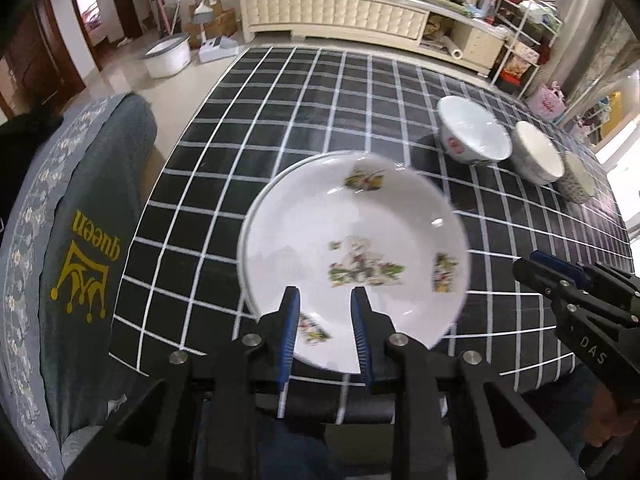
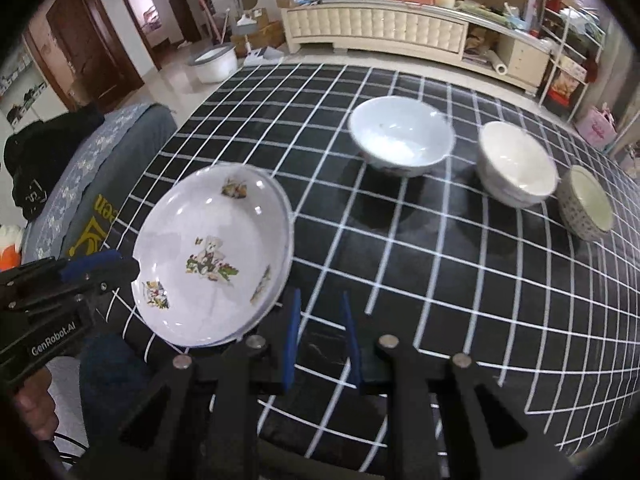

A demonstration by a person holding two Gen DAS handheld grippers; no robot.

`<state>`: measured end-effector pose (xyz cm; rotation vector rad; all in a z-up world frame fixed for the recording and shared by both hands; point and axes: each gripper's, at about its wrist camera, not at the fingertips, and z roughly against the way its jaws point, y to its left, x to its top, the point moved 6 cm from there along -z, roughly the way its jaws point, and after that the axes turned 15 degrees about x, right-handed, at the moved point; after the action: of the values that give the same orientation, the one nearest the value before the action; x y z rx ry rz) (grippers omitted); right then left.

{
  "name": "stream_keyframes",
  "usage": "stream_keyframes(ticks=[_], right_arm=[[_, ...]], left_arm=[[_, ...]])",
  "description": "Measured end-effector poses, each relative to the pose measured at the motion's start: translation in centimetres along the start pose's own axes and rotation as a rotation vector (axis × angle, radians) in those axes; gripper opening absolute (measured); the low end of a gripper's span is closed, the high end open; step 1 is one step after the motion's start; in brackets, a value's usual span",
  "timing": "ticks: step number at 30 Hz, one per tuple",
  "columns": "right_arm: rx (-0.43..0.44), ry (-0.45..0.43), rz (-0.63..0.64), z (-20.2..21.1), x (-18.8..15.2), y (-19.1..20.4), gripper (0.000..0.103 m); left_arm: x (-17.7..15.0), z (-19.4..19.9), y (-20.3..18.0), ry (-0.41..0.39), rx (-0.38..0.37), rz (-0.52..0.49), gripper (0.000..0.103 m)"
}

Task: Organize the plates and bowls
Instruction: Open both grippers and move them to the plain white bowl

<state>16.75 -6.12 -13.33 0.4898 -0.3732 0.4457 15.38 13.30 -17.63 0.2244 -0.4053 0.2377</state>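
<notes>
A white plate with flower prints (image 1: 352,240) (image 2: 212,256) lies near the front left of the black checked table (image 1: 304,104). In the right wrist view a second rim shows under it, so it seems stacked on another plate. My left gripper (image 1: 325,300) (image 2: 124,266) hangs over the plate's near rim, both fingers above it, a narrow gap between the pads and nothing pinched. My right gripper (image 2: 320,300) (image 1: 524,266) hovers to the plate's right, narrowly open over bare cloth. Further right stand a large white bowl (image 1: 474,132) (image 2: 402,136), a smaller white bowl (image 1: 536,152) (image 2: 516,162) and a patterned bowl (image 1: 578,178) (image 2: 588,204).
A chair with a grey "queen" cover (image 1: 80,240) stands against the table's left edge. A white tub (image 1: 166,56) sits on the floor beyond. A long cream cabinet (image 1: 336,12) with clutter lines the far wall. A hand (image 2: 32,412) holds the left gripper's handle.
</notes>
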Motion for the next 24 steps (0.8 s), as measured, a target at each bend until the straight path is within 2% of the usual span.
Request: stream_keyframes(ticks=[10,17,24], right_arm=[[-0.023,-0.064,-0.026,4.3,1.3,-3.4,0.026],[-0.012,-0.089,-0.046,5.4,3.5,-5.5,0.026],[0.004,-0.099,-0.047,5.0,6.0,-7.4,0.026]], left_arm=[[2.8,3.4,-5.5,-0.077,-0.058,-0.079,0.024],[5.4,4.4,-9.0,-0.103,-0.105,-0.106,0.024],[9.0,3.7,-11.3,-0.131,-0.083,-0.158,0.024]])
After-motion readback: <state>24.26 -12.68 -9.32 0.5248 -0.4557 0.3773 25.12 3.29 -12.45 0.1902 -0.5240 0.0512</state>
